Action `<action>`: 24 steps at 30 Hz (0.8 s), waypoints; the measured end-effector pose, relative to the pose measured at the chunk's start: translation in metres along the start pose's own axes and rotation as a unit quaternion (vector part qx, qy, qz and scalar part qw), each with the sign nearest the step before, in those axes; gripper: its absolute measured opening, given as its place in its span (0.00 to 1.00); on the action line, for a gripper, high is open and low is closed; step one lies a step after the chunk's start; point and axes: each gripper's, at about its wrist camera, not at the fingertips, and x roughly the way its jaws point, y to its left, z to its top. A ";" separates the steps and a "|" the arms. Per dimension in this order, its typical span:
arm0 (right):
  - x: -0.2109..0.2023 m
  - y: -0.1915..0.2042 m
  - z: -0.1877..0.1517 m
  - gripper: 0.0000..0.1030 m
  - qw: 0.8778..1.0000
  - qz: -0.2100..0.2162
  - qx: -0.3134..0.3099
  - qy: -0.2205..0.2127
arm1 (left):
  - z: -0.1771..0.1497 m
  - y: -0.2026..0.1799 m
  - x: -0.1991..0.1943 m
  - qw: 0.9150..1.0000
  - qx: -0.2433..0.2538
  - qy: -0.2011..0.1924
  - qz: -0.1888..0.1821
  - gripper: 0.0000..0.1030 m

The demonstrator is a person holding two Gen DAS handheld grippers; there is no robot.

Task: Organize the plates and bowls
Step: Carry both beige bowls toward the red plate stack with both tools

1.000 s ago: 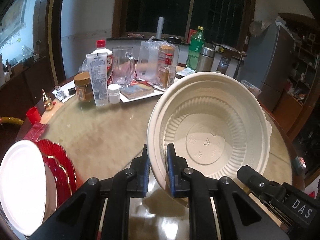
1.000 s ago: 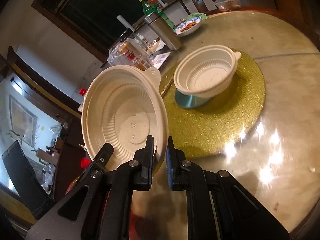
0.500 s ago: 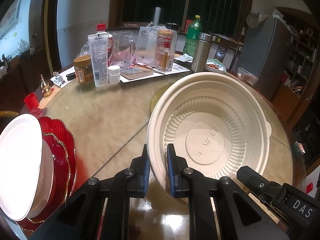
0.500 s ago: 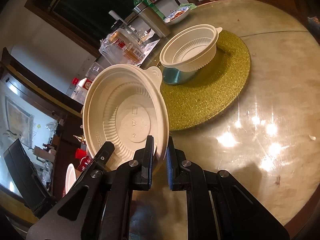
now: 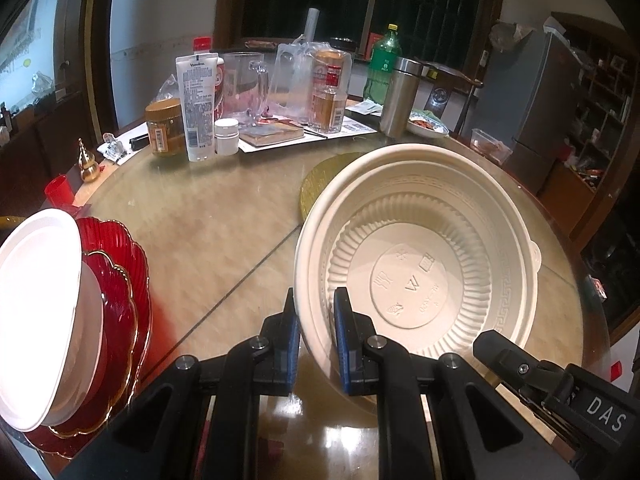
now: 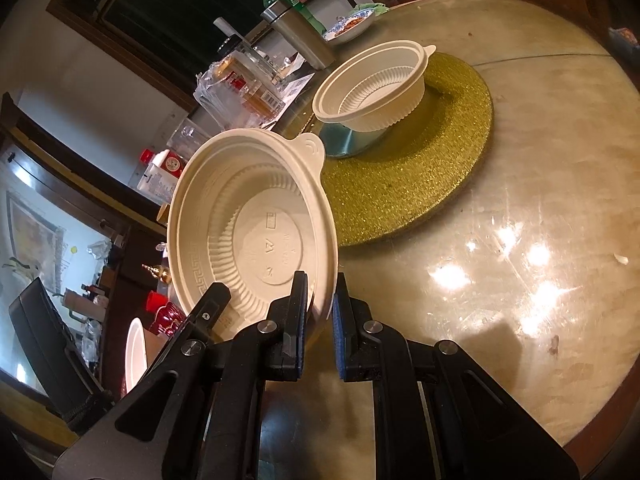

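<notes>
Midway: large cream bowl (image 5: 416, 264) off the table (image 5: 208, 232), rim pinched by left gripper (image 5: 314, 344) and right gripper (image 6: 318, 320); small cream bowl (image 6: 372, 84) already nested on gold mat (image 6: 420, 184); white plate (image 5: 36, 312) on red plates (image 5: 124, 280), unsorted.

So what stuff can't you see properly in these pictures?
- Left wrist view: most of the gold mat is hidden behind the big cream bowl.
- Right wrist view: the shiny blue thing is mostly covered by the small cream bowl sitting on it.
- Left wrist view: the white plate is cut off by the left edge and glares.
- Bottle labels are too small to read.
</notes>
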 end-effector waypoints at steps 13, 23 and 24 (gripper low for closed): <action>-0.004 0.005 -0.008 0.11 1.000 0.005 -0.008 0.002 | -0.004 0.009 -0.010 1.000 -0.004 -0.003 -0.006 0.14; -0.013 0.016 -0.013 0.11 1.000 0.019 -0.021 -0.006 | -0.003 0.016 -0.026 1.000 -0.012 -0.017 -0.010 0.14; -0.015 0.017 -0.013 0.11 1.000 0.021 -0.023 -0.007 | -0.002 0.017 -0.029 1.000 -0.012 -0.019 -0.010 0.14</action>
